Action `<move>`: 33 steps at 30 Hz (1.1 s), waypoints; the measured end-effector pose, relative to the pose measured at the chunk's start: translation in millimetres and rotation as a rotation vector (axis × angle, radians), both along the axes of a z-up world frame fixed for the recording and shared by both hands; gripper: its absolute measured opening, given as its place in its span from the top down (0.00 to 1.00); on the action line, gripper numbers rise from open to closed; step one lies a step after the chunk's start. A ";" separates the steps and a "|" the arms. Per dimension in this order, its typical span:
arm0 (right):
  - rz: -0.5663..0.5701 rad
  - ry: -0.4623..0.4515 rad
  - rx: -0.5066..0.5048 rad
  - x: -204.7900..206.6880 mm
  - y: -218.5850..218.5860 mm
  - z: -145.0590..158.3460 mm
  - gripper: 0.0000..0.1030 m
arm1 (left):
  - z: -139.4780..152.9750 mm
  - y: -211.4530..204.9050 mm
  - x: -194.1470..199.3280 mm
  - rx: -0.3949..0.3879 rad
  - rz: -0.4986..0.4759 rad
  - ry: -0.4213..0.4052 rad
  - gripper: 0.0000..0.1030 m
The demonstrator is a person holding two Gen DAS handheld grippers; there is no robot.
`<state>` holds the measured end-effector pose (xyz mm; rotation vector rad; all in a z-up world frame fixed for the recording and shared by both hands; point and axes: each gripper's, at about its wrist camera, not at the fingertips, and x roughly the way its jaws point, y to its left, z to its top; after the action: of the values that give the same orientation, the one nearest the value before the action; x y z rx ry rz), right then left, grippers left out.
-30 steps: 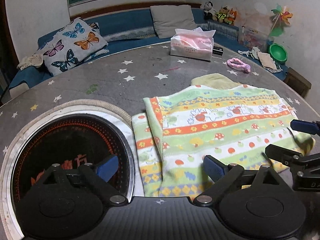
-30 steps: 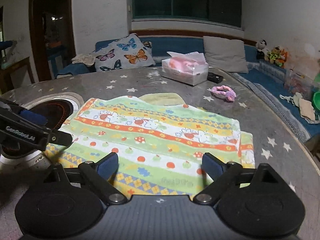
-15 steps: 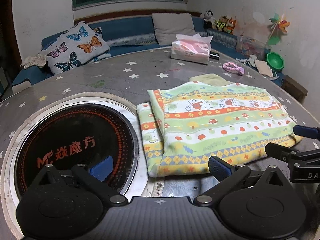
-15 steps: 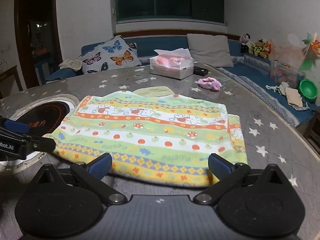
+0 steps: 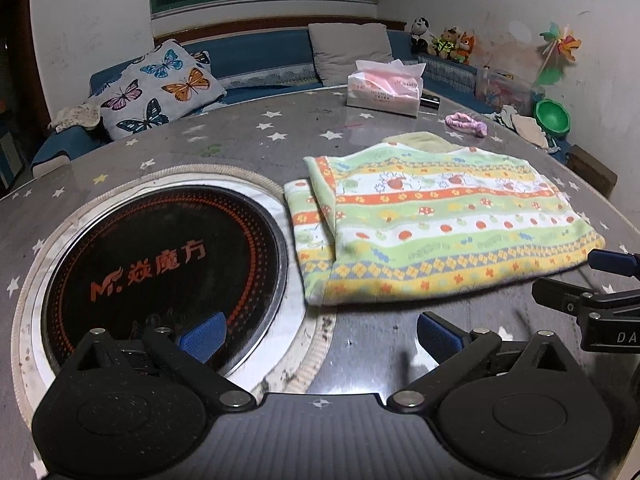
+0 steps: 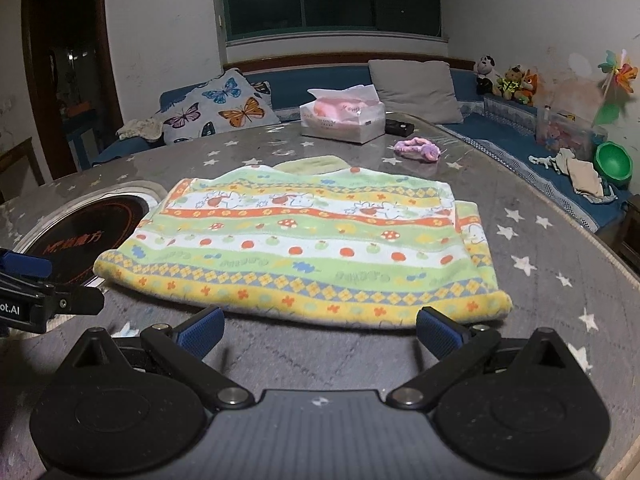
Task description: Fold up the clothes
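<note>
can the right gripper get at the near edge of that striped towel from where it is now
Probably yes. The right gripper is open and empty, just short of the striped towel, whose near edge lies flat on the table with nothing between them.

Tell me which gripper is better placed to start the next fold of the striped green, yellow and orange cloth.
Probably the right gripper: it is open and faces the striped green, yellow and orange cloth squarely, its fingers just short of the near hem. The left gripper, also open, sits off the cloth's corner, half over the round black cooktop.
</note>
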<state>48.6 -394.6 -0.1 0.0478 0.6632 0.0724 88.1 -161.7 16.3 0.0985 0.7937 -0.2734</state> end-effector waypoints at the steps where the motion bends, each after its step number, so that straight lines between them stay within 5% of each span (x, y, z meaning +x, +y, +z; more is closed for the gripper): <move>1: 0.000 0.000 0.002 -1.2 0.4 0.1 0.00 | -0.7 0.4 -1.7 0.000 0.002 0.002 0.00; 33: -0.031 0.000 0.036 -49.4 16.6 -7.8 0.00 | -0.9 8.1 -51.8 -0.001 0.048 -0.010 0.00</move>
<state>-0.8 -378.1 -7.9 0.0928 0.6609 0.0550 36.3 -153.6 15.4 0.0799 0.7846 -0.2279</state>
